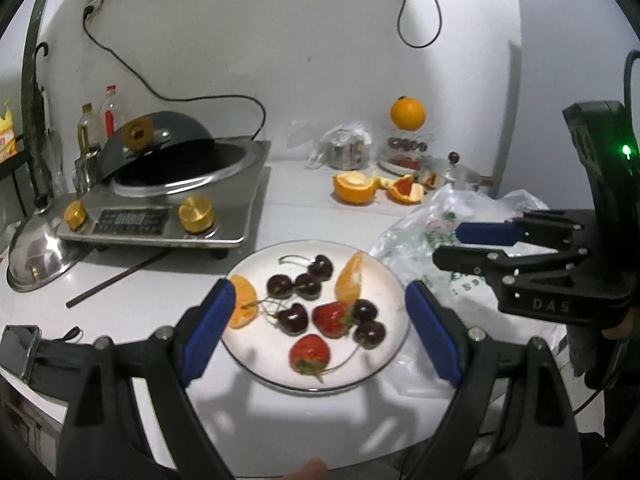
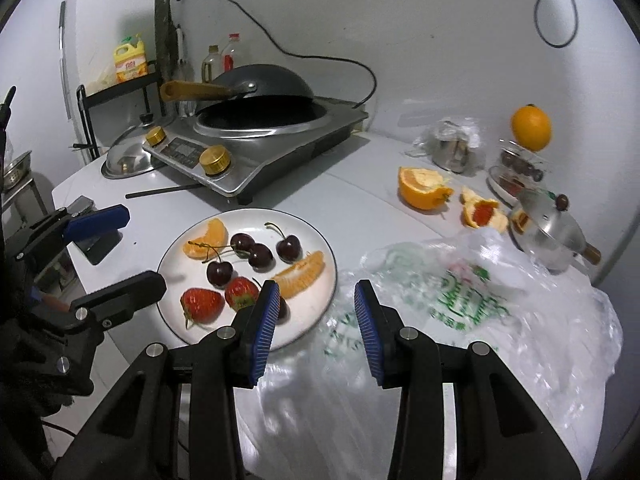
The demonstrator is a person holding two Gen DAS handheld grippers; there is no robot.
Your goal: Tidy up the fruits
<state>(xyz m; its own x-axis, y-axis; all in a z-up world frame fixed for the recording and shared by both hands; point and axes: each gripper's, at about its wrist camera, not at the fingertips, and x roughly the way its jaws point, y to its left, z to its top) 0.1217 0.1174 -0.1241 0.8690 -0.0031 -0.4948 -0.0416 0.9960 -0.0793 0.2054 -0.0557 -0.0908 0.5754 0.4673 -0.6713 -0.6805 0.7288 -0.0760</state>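
fruit sits arranged on the white plate [image 1: 384, 276]: cherries [image 1: 280, 285] centre, strawberries [image 1: 310, 353] at six o'clock, orange segments [image 1: 351, 278] at two and nine. left gripper [image 1: 320, 328] and right gripper [image 2: 316, 326] hover spread and empty; orange peels [image 2: 424, 188] remain off-plate, so tidying looks unfinished.

place: home kitchen | evidence: induction cooker [image 2: 256, 152] with wok [image 2: 260, 84] (overturned), oil bottles [image 2: 211, 65], dish soap [image 2: 130, 58]
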